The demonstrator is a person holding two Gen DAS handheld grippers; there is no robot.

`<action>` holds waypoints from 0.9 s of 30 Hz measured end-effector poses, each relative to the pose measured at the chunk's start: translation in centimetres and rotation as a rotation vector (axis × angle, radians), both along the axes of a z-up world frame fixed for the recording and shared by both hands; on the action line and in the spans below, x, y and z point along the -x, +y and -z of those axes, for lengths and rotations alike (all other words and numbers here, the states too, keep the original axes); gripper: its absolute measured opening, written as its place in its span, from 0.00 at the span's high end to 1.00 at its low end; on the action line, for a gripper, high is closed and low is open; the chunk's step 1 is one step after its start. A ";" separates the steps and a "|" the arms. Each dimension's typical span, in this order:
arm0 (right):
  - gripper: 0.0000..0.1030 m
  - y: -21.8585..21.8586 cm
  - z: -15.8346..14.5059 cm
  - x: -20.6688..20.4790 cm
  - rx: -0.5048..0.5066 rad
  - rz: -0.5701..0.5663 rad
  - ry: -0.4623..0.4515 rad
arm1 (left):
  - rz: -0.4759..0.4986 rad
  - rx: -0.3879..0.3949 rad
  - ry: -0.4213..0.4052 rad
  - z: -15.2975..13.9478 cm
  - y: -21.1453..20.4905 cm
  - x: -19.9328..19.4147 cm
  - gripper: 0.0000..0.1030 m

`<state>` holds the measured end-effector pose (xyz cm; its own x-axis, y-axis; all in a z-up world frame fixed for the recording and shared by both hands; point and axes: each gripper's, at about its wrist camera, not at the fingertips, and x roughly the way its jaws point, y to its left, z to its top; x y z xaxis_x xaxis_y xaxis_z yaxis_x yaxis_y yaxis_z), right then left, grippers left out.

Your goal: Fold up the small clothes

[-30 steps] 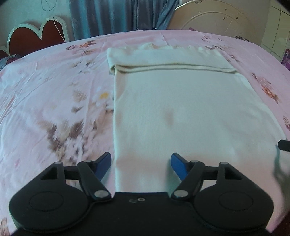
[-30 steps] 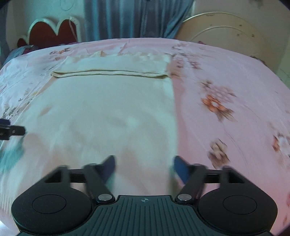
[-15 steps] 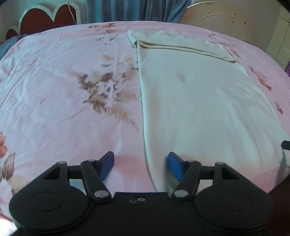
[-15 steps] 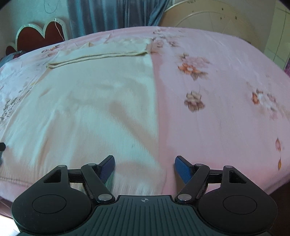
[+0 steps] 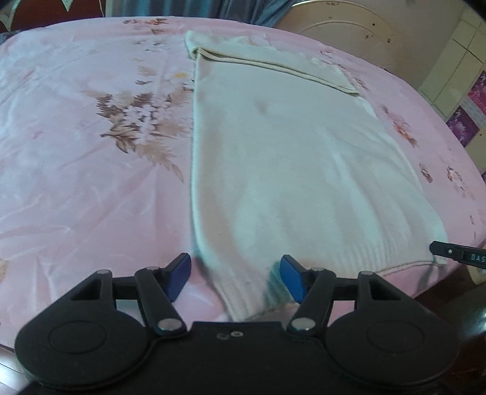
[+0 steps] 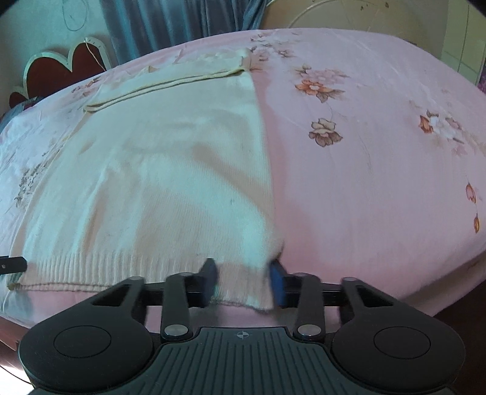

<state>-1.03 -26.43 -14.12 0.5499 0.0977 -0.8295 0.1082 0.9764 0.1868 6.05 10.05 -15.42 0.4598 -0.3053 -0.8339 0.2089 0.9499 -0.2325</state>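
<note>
From the left wrist view, we see the cream sweater (image 5: 288, 170) lying flat on the pink floral bedsheet (image 5: 76, 170), its far end folded over into a band. Our left gripper (image 5: 235, 278) sits at the near left corner of the ribbed hem — its jaws have just been closing a little, they stand apart with the corner between them, and the blue pads do not press on the knit. The tip of the other gripper shows at the right edge.

From the right wrist view, our right gripper (image 6: 244, 281) has just been closing its jaws — the sweater's near right hem corner (image 6: 243, 288) is pinched between the pads. Blue curtains (image 6: 182, 24) hang beyond the bed.
</note>
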 end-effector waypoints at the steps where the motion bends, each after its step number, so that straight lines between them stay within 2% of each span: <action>1: 0.76 -0.1 0.0 -0.1 -0.014 0.002 0.002 | 0.002 0.015 0.002 0.0 0.0 -0.1 0.43; 3: 0.92 -0.3 -0.1 -0.1 -0.076 0.006 0.014 | 0.004 0.050 0.017 0.1 0.2 -0.3 0.63; 4: 0.92 -0.2 -0.3 -0.1 -0.087 0.007 0.014 | 0.004 0.063 0.026 0.1 0.4 -0.4 0.67; 6: 0.92 0.0 -0.6 -0.1 -0.086 0.003 0.008 | 0.004 0.103 0.056 0.2 0.8 -0.7 0.86; 7: 0.92 -0.1 -0.7 0.0 -0.089 0.005 0.004 | 0.001 0.125 0.071 0.3 1.1 -0.8 0.88; 10: 0.92 -0.2 -0.7 0.1 -0.050 0.023 -0.012 | 0.011 0.128 0.072 0.4 1.4 -0.7 0.90; 13: 0.91 -0.6 -0.1 -0.3 -0.086 0.040 0.019 | 0.023 0.127 0.081 0.7 1.1 -0.9 0.83; 14: 0.91 -0.5 -0.1 -0.4 -0.086 0.040 0.021 | 0.027 0.140 0.086 0.6 1.0 -1.0 0.76; 16: 0.91 -0.2 0.0 -0.5 -0.085 0.036 0.030 | 0.031 0.145 0.084 0.6 0.7 -1.0 0.74; 19: 0.91 0.0 -0.1 -0.7 -0.083 0.023 0.035 | 0.044 0.149 0.068 0.6 0.6 -1.1 0.83; 20: 0.91 0.1 -0.3 -0.7 -0.083 0.016 0.031 | 0.040 0.154 0.068 0.7 0.8 -1.2 0.91; 21: 0.92 0.2 -0.5 -0.8 -0.084 0.005 0.026 | 0.042 0.159 0.070 0.6 0.9 -1.4 0.93; 27: 0.92 0.7 -2.5 -0.8 -0.102 -0.023 -0.040 | 0.051 0.184 -0.005 -1.4 1.5 -1.9 0.94</action>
<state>-0.19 -25.77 -11.62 0.5790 0.1936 -0.7920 0.0767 0.9542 0.2893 7.96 11.52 -13.98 0.4441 -0.4753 -0.7595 0.2576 0.8796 -0.3999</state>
